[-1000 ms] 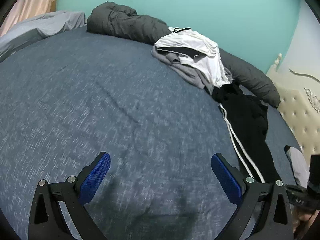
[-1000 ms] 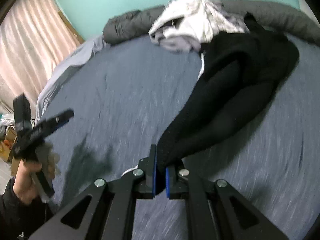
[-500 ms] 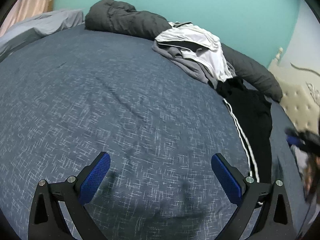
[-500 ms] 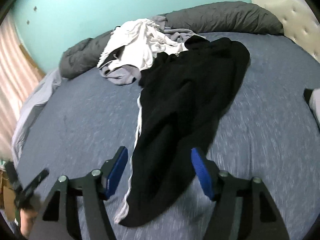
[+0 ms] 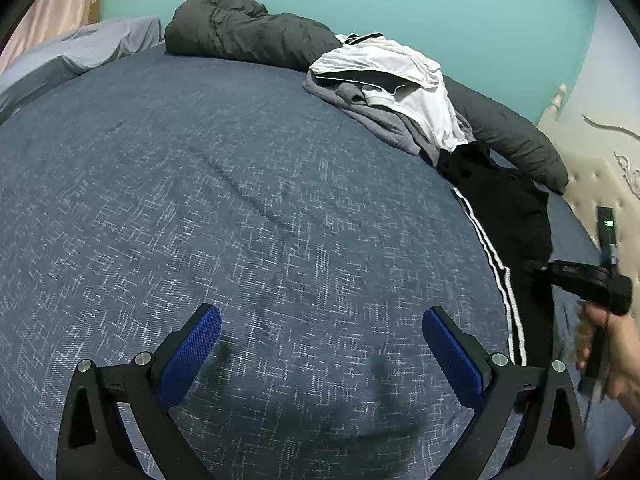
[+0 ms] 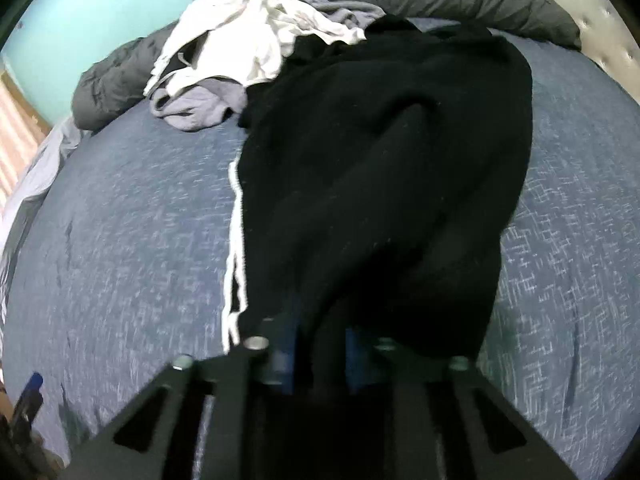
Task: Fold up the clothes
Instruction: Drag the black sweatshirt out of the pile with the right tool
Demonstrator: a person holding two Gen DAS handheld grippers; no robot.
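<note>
Wall: plain turquoise [image 5: 400, 8], behind the bed.
Bed: blue-grey crosshatch cover [image 5: 240, 200].
Headboard: cream, tufted [image 5: 596, 184], at right.
Curtain: pinkish [image 5: 60, 12], far left.
Duvet: dark grey roll [image 5: 248, 36] along the wall.

Matt black knit trousers [image 6: 380, 184], woven speckled blue bedsheet [image 5: 240, 220], textured blue rubbery pads [image 5: 192, 354] on jaws.

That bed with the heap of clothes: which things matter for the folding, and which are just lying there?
For the folding:
- black trousers with white side stripes, between the right gripper's fingers
- crumpled white garment
- grey garment under it
- left gripper, open

Just there:
- dark grey rolled duvet
- cream tufted headboard
</note>
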